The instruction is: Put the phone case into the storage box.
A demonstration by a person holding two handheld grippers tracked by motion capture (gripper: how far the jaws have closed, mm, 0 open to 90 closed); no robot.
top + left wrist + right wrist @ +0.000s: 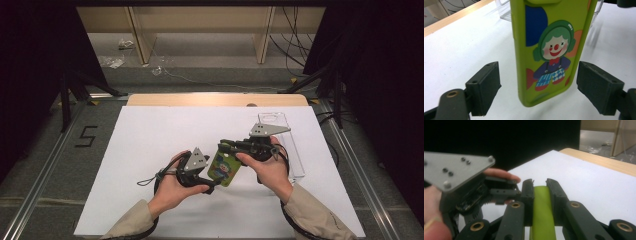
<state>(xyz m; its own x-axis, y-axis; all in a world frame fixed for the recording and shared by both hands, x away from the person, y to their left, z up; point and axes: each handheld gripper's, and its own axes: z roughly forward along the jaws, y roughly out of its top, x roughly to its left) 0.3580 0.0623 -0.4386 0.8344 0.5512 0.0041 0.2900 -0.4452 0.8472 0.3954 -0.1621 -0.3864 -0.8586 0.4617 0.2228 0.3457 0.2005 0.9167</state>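
White-topped table, one clear box on it

The table [150,150] carries a white sheet over a pale wooden top showing along the far edge. A clear plastic box [295,155] lies near its right edge.

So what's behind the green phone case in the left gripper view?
Behind the phone case lie the white table sheet and part of a clear plastic container; the rest of that container is covered by the case.

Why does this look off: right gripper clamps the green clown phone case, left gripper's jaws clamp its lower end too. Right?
Half right. The right gripper clamps the green clown phone case, but the left gripper stands open, pads clear of its edges, per the left gripper view.
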